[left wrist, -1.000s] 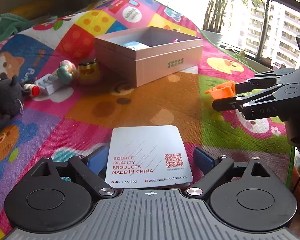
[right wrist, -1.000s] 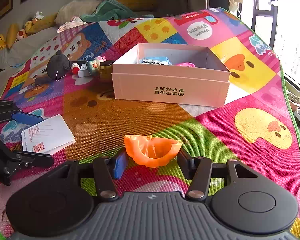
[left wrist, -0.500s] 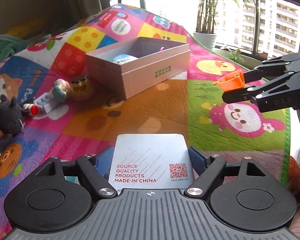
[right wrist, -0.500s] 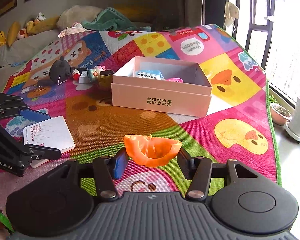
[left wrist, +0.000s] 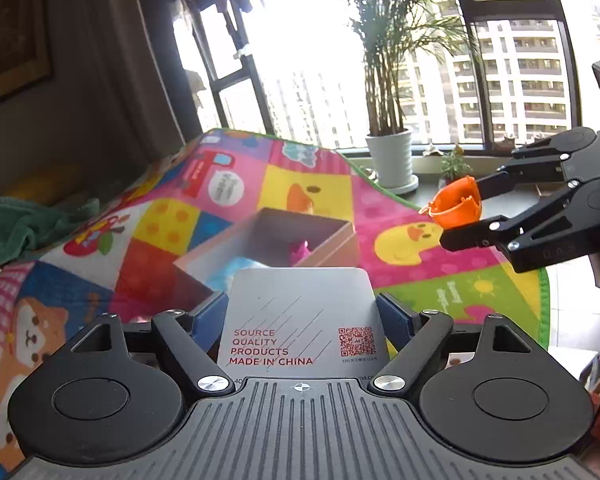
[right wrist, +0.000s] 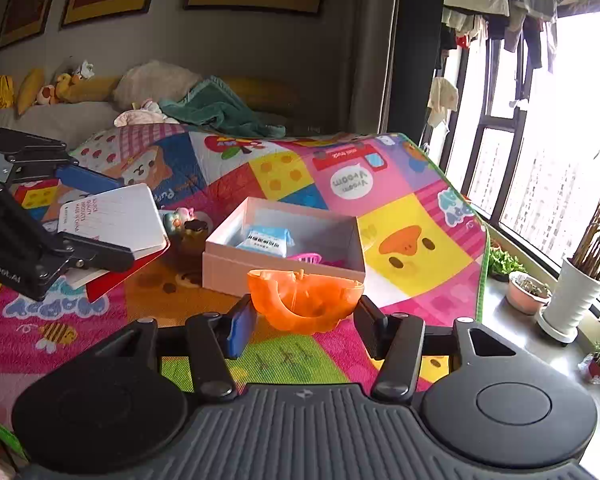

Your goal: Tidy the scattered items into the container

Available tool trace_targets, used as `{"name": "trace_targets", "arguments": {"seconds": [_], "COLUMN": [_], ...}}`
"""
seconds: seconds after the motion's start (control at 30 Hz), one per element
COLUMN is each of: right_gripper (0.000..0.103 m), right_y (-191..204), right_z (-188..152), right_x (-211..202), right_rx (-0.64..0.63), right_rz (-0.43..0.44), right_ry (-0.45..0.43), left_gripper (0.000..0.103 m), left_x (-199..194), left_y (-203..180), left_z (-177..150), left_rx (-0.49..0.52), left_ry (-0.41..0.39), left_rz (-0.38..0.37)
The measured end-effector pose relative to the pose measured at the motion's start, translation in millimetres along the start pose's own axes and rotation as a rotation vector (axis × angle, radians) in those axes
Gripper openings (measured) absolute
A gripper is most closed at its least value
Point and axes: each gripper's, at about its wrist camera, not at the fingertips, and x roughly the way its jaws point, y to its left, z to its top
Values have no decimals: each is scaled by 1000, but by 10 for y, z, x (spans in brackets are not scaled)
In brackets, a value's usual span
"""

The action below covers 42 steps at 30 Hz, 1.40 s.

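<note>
My left gripper is shut on a white booklet with red print, held by its side edges clear of the mat. From the right wrist view the same gripper and booklet hang at the left, short of the box. My right gripper is shut on an orange plastic shell, its hollow side up; the left wrist view has that gripper and the shell at the right. The open pink box sits ahead of both and holds a blue-white packet and a pink item.
A colourful play mat covers the floor. A small toy and a dark jar lie left of the box. Potted plants stand on the sill past the mat's right edge. A sofa with a green towel is behind.
Both grippers have risen with their loads. The left one closed on the booklet and lifted it off the mat, and its view has tipped up towards the window.
</note>
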Motion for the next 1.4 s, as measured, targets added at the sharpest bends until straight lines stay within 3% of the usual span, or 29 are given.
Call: {"name": "trace_targets", "arguments": {"seconds": [0.3,0.4,0.5,0.57,0.73,0.9,1.0,1.03,1.1,1.23,1.4], "right_gripper": [54,54,54,54,54,54,54,55,73,74,74], "right_y": [-199,-298,-331,-338,-350,-272,-156,-126,-78,197,797], "right_z": [119,121,120,120,234,526,750,812,901,973,1124], "right_x": [394,655,910,1022,1311,1722,2042,2155,2373,2473,2365], "right_rx": [-4,67,97,83,48,31,-25,-37,-37,-64,-172], "right_rz": [17,77,89,89,81,96,43,29,24,54,178], "right_ry": [-6,6,40,51,67,58,26,35,78,91,77], "left_gripper": [85,87,95,97,101,103,103,103,103,103,103], "left_x": [1278,1819,2055,1979,1394,914,700,629,537,466,431], "left_y": [383,566,782,901,1091,1203,1246,1279,1364,1472,1514], "left_z": [693,715,571,456,86,-479,-820,-923,-1076,-1314,-1392], "left_rx": [-186,-323,-464,-499,-433,-424,-430,-438,-466,-489,-546], "left_ry": [49,79,93,76,47,122,184,200,220,249,224], "left_rz": [-51,-54,-92,-90,68,175,236,255,295,422,388]}}
